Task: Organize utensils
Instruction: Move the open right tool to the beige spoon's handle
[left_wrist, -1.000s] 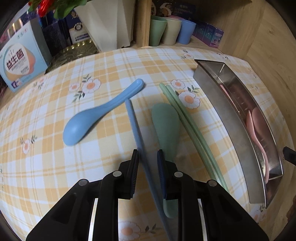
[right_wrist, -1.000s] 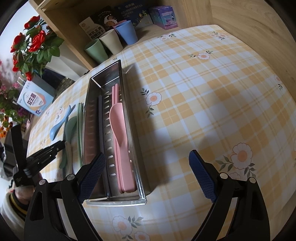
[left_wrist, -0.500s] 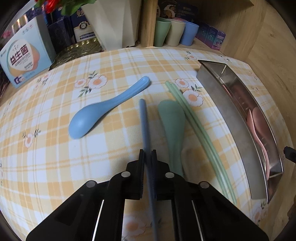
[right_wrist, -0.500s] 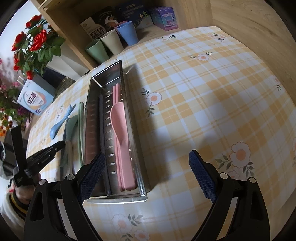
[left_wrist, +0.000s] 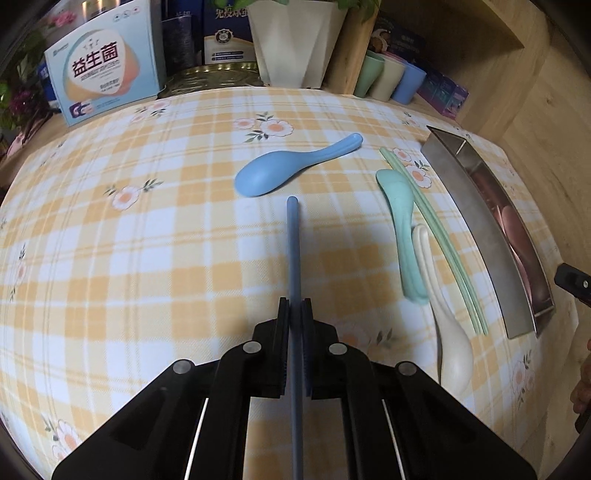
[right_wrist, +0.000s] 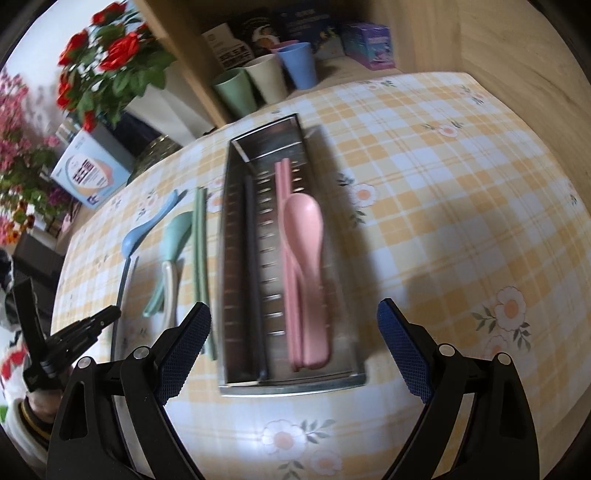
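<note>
Clamping a slim grey-blue chopstick (left_wrist: 293, 254) between its closed black jaws, the left gripper (left_wrist: 294, 314) held it above the yellow-checked, flower-printed tablecloth (left_wrist: 147, 258), tip pointing at the light blue plastic spoon (left_wrist: 291, 168) lying toward the table's far edge. To its right lay a cream plastic spoon (left_wrist: 448, 332), a mint green plastic spoon (left_wrist: 404, 229) and a pair of pale green chopsticks (left_wrist: 436, 229), just beside the long stainless steel tray (right_wrist: 236, 258) near the table's right edge. The right gripper (right_wrist: 291, 350) hung over the tray's near end with blue-padded jaws spread wide and empty, a pink plastic spoon (right_wrist: 304, 236), pink chopsticks (right_wrist: 282, 184) and one dark chopstick (right_wrist: 253, 258) lying inside.
</note>
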